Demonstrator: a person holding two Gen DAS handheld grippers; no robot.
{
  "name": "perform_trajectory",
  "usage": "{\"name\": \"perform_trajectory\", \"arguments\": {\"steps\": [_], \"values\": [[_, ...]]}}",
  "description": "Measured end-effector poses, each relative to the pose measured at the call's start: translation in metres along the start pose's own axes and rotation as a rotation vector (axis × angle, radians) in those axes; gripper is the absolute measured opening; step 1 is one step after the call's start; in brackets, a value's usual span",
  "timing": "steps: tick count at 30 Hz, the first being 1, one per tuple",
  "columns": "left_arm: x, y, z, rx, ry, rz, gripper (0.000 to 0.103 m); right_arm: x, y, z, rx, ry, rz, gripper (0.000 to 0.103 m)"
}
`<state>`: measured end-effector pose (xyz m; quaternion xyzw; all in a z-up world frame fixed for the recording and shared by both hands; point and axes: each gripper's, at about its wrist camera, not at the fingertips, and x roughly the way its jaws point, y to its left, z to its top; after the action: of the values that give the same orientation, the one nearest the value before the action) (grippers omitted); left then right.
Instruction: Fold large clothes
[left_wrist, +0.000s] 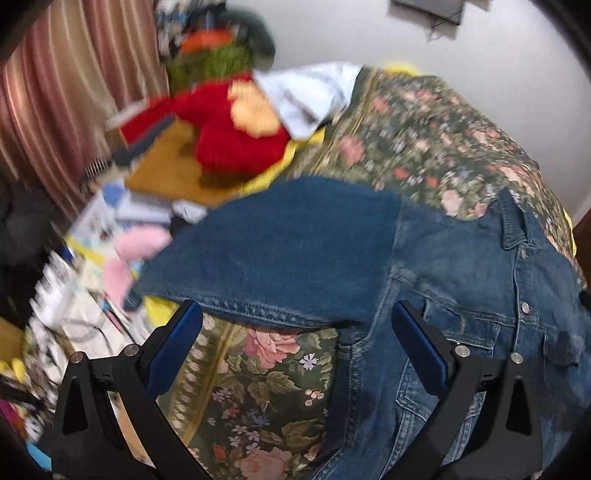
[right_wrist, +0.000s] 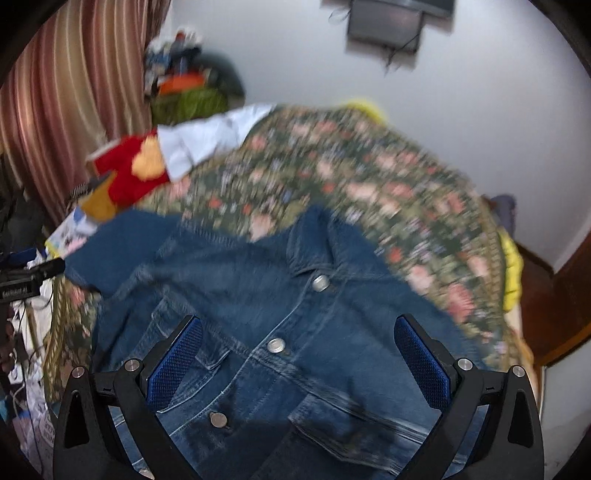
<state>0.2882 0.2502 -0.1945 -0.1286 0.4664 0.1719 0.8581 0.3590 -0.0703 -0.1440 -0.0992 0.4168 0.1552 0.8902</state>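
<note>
Because both the left hand-held gripper (left_wrist: 295, 332) and the right hand-held gripper (right_wrist: 297, 347) hang spread and empty over the jacket (right_wrist: 280, 317) lying buttoned on the bed (left_wrist: 424, 140), a grab near the sleeve (left_wrist: 280, 251) at 12 o'clock could catch the bedspread too.

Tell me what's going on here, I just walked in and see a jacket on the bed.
A person holding two grippers is about to fold a denim jacket lying front up, buttoned, on a floral bedspread. Both the left gripper and the right gripper hover over it with jaws open, gripping nothing. One sleeve stretches sideways; no fold shows yet.
</note>
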Motion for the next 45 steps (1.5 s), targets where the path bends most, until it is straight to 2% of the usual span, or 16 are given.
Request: {"name": "perform_trajectory", "arguments": {"steps": [4, 9, 12, 14, 15, 16, 17, 24, 25, 29, 33, 35, 38, 41, 45], "values": [[0.035, 0.026, 0.002, -0.148, 0.106, -0.101, 0.087, 0.052, 0.01, 0.002, -0.006, 0.133, 0.076, 0.103], [0.055, 0.045, 0.004, -0.292, 0.145, -0.194, 0.083, 0.097, 0.021, 0.003, -0.022, 0.259, 0.122, 0.103], [0.061, 0.054, 0.008, -0.352, 0.148, -0.22, 0.079, 0.116, 0.029, 0.0, -0.026, 0.317, 0.141, 0.103], [0.065, 0.06, 0.011, -0.394, 0.153, -0.217, 0.071, 0.126, 0.034, -0.002, -0.033, 0.348, 0.152, 0.103], [0.067, 0.063, 0.012, -0.413, 0.155, -0.208, 0.063, 0.13, 0.036, -0.004, -0.034, 0.362, 0.158, 0.103], [0.068, 0.064, 0.013, -0.416, 0.155, -0.196, 0.048, 0.133, 0.038, -0.005, -0.035, 0.374, 0.166, 0.103], [0.067, 0.065, 0.015, -0.405, 0.154, -0.162, 0.041, 0.136, 0.039, -0.007, -0.035, 0.385, 0.173, 0.103], [0.044, 0.046, 0.029, -0.234, 0.082, -0.074, 0.016, 0.136, 0.046, -0.013, -0.07, 0.394, 0.163, 0.103], [0.038, 0.042, 0.032, -0.212, 0.064, -0.068, 0.008, 0.135, 0.045, -0.013, -0.069, 0.395, 0.166, 0.103], [0.002, 0.012, 0.046, -0.114, -0.034, -0.065, 0.005, 0.122, 0.038, -0.011, -0.063, 0.375, 0.171, 0.103], [-0.038, -0.042, 0.053, 0.04, -0.152, -0.067, 0.004, 0.102, 0.026, -0.006, -0.047, 0.339, 0.162, 0.103], [-0.047, -0.07, 0.049, 0.111, -0.175, -0.081, 0.004, 0.088, 0.015, -0.002, -0.034, 0.311, 0.146, 0.103], [-0.038, -0.096, 0.041, 0.15, -0.136, -0.117, 0.004, 0.069, 0.0, -0.001, -0.018, 0.281, 0.122, 0.103], [-0.011, -0.113, 0.024, 0.15, -0.031, -0.153, 0.004, 0.048, -0.016, -0.002, 0.009, 0.255, 0.107, 0.103], [0.04, -0.118, -0.001, 0.098, 0.125, -0.178, 0.008, 0.026, -0.039, -0.01, 0.049, 0.231, 0.093, 0.103]]}}
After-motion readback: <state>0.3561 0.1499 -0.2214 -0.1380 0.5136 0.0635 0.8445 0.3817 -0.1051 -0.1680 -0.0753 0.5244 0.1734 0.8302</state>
